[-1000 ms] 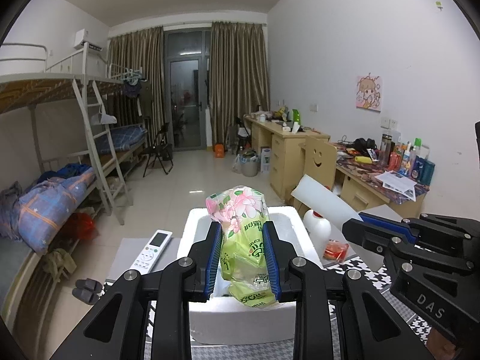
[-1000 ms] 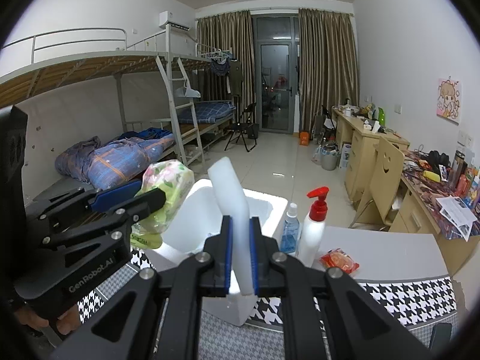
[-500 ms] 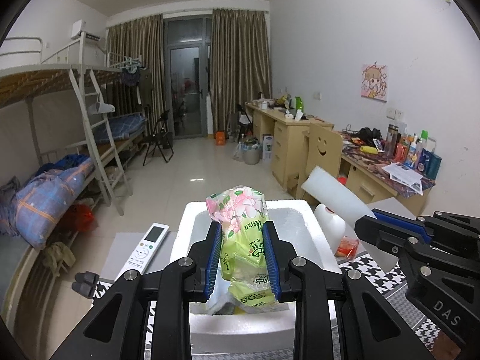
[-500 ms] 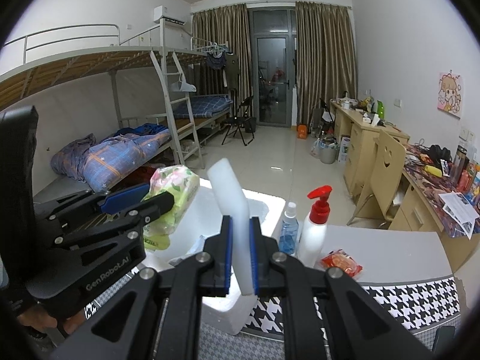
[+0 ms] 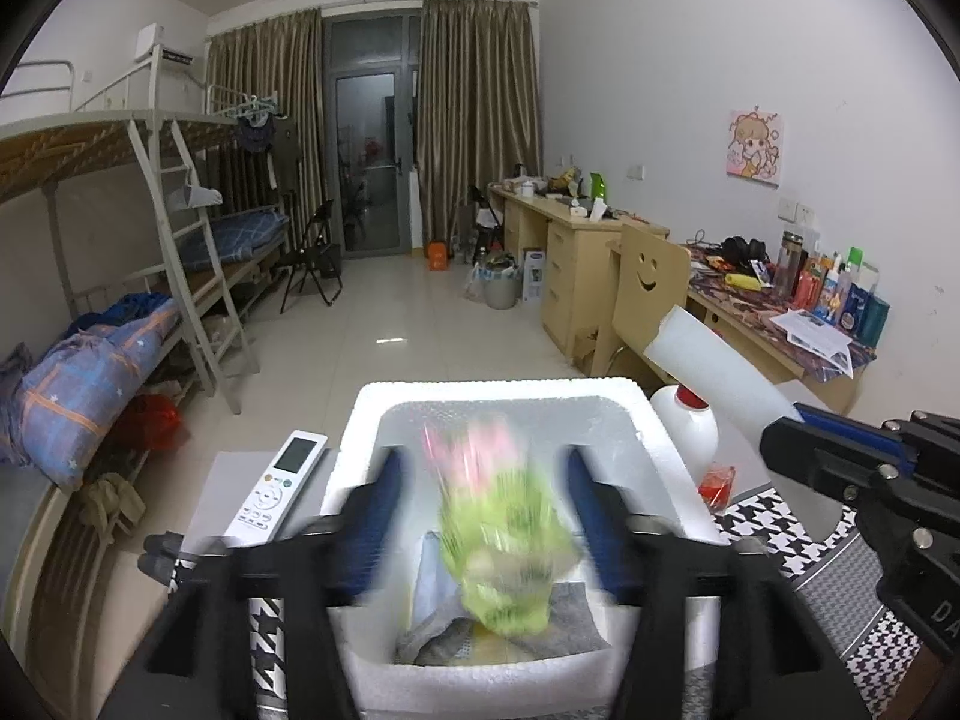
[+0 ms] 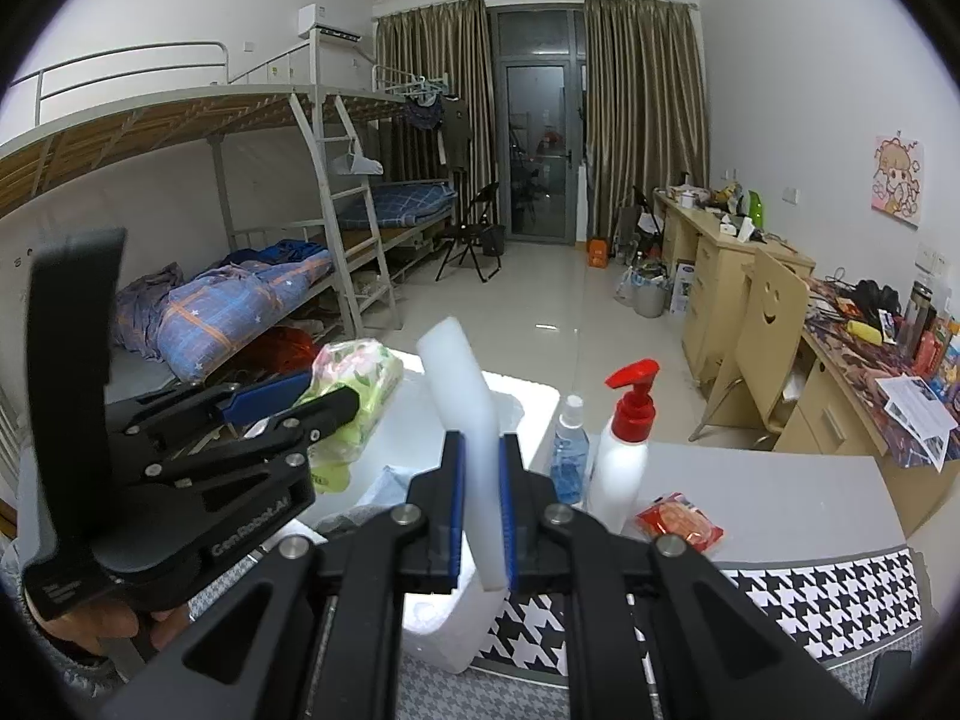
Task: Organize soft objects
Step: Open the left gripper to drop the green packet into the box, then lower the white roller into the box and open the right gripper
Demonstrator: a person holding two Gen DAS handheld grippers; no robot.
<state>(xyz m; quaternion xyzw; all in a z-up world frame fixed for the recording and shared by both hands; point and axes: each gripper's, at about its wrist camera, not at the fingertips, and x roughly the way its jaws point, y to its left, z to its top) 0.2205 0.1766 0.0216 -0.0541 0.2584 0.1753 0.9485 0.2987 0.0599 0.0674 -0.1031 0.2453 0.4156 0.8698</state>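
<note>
1. Left tool [image 5: 480,516]: fingers spread apart; the green floral packet [image 5: 501,534], motion-blurred, sits between them, untouched, above the white foam box [image 5: 660,438].
2. Right tool [image 6: 480,504]: clamped on the white foam lid [image 6: 465,396], held upright beside the box.
3. Box interior: grey cloth [image 5: 570,630].

Pretty clearly a dorm room: metal bunk beds [image 6: 252,192] with a ladder [image 5: 192,276] along one wall, a row of wooden desks [image 5: 576,252] piled with bottles and papers along the other, a folding chair [image 6: 474,228], and what looks like a balcony door [image 6: 537,150] behind brown curtains [image 5: 474,114].
</note>
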